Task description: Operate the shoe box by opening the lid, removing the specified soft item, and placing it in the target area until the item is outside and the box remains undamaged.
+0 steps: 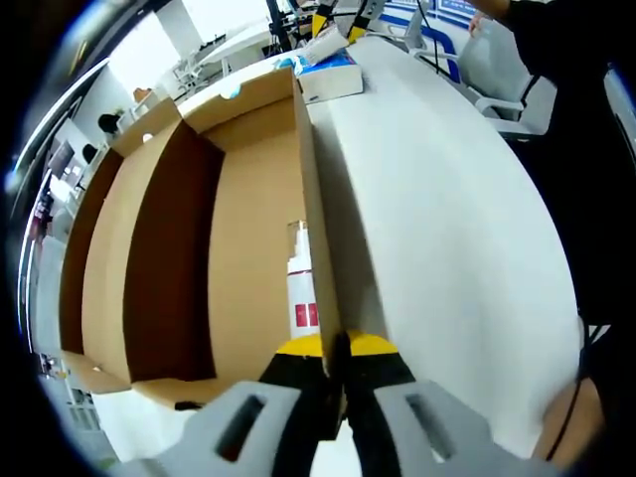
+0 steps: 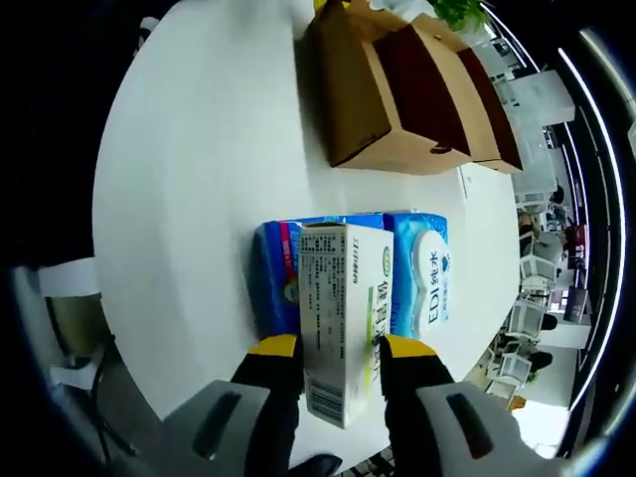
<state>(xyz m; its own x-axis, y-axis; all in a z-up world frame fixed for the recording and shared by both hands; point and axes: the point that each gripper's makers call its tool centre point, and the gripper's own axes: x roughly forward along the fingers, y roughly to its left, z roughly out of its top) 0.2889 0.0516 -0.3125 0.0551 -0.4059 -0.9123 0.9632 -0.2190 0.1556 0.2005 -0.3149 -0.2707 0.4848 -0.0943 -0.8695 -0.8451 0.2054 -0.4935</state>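
The box wall (image 1: pixel 316 248) is pinched by the left gripper (image 1: pixel 336 373). The right gripper (image 2: pixel 338 373) is clamped on 1 carton (image 2: pixel 343 308), directly above the blue soft pack (image 2: pixel 417 273), its long axis along the jaws.

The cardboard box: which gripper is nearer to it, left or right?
Left. The left gripper is shut on the cardboard box wall. The right gripper holds a white carton well apart from it.
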